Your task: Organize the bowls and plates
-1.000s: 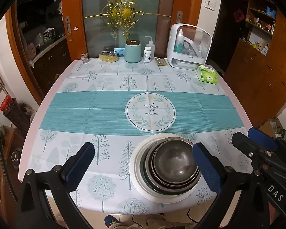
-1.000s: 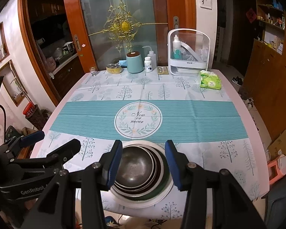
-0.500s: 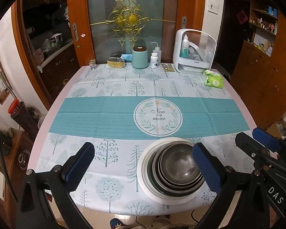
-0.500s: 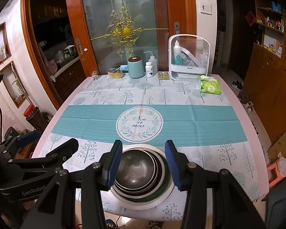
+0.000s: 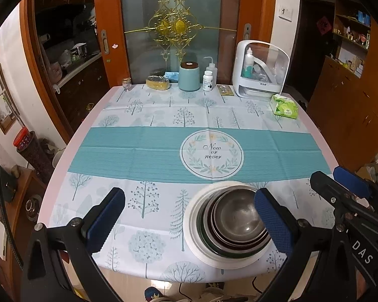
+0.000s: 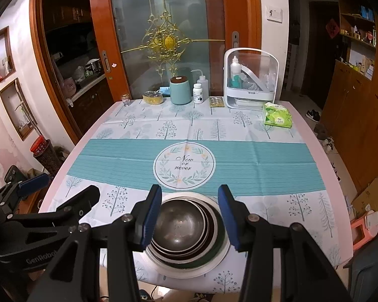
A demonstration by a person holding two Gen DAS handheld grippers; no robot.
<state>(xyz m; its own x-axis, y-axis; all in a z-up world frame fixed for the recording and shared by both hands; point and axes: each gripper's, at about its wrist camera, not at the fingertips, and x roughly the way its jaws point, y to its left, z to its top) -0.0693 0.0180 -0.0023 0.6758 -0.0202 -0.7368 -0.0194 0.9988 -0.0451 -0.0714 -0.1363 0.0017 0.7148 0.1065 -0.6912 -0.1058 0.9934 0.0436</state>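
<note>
Left wrist view: stack of metal bowls (image 5: 239,220) nested on a white plate (image 5: 192,229) sits at near edge of table w/ tree-print tablecloth (image 5: 151,151), below the round "Now or never" emblem. Left gripper (image 5: 189,216) jaws spread wide, nothing between pads; left pad over bare cloth well to the left of the stack, right pad overlapping the stack's right rim in view, contact can't tell. Right gripper (image 5: 340,183) is off to the right, beside the stack.

Right wrist view: right gripper (image 6: 190,216) is partly open, about mid-range, holding nothing; the 2 blue pads flank the bowls (image 6: 181,229), stack centred in the gap, plate (image 6: 214,264) rim wider than the gap. Pads seem above the rims, touching can't tell. Left gripper (image 6: 63,191) lies left of the stack.
</note>
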